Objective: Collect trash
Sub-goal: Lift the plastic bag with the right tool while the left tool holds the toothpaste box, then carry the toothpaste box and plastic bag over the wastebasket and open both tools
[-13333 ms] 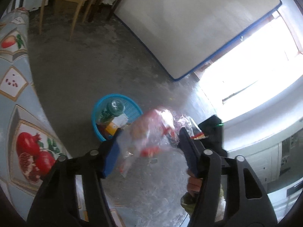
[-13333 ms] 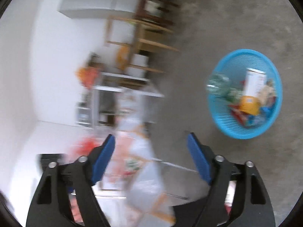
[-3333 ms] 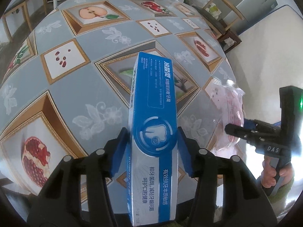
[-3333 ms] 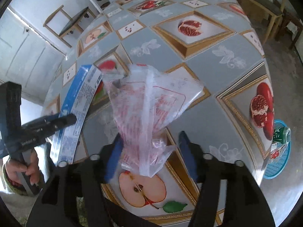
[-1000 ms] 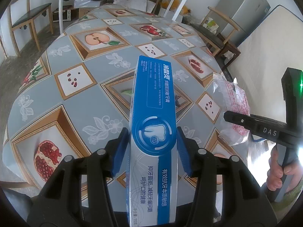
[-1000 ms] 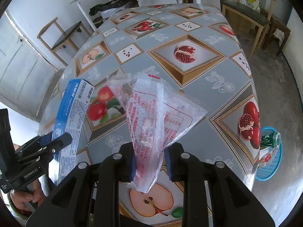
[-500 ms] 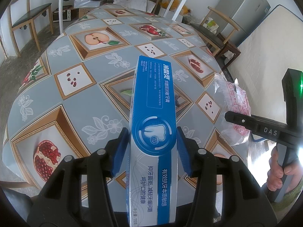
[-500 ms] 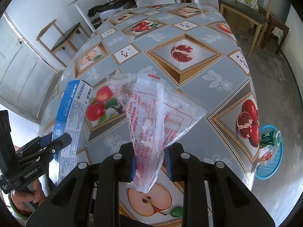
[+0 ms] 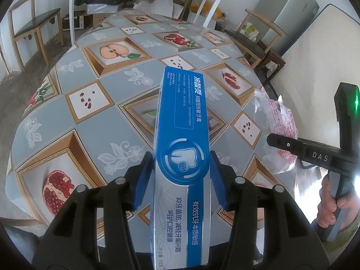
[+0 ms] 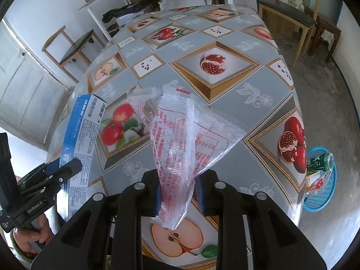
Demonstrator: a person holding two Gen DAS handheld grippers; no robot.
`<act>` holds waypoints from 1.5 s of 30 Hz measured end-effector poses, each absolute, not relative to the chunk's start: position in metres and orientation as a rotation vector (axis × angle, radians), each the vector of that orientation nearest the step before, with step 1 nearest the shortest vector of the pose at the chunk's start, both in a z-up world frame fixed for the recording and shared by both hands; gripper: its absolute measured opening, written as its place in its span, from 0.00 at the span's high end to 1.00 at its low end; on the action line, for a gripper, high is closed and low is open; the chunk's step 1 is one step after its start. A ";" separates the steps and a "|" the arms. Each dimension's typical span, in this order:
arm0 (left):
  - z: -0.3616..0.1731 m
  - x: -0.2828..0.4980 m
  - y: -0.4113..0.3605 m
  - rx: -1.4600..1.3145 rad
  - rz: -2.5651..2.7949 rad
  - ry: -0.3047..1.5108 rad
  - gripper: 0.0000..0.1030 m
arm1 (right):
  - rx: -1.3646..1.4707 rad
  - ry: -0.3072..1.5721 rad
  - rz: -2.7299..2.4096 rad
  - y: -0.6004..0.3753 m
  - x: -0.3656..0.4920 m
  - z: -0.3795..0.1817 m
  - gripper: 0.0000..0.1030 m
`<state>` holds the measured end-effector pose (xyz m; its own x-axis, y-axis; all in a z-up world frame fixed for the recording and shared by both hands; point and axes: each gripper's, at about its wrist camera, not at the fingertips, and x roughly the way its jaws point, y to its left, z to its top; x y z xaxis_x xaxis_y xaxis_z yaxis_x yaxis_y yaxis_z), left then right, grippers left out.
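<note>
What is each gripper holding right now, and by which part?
The left gripper clamps the blue toothpaste box across its long sides, nearer its lower end. The right gripper pinches the clear plastic bag near its gathered lower end.

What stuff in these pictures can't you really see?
- Blue basket, right wrist view: the table edge hides part of it, and most of the trash inside is too small to name.
- Toothpaste box, left wrist view: its near end is cut off by the picture's bottom edge.
- Plastic bag, left wrist view: the right tongs cover its lower part.
</note>
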<state>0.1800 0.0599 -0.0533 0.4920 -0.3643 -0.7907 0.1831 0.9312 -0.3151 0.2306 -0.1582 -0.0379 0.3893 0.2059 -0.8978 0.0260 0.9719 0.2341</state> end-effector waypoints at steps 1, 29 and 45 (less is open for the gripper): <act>-0.053 0.179 0.059 -0.197 -0.333 1.002 0.54 | 0.225 1.166 0.115 -0.159 0.230 -0.037 0.76; -0.010 0.147 0.027 -0.090 -0.334 0.891 0.54 | 0.289 1.065 0.108 -0.191 0.195 -0.010 0.76; 0.044 0.149 -0.139 -0.005 -0.850 0.896 0.54 | 0.532 0.803 -0.404 -0.391 0.030 0.031 0.76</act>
<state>0.1485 -0.1389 0.0440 0.3295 -0.6514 -0.6834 0.6476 0.6827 -0.3385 0.0299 -0.3906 0.0309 0.6314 -0.1394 -0.7628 0.5290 0.7967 0.2923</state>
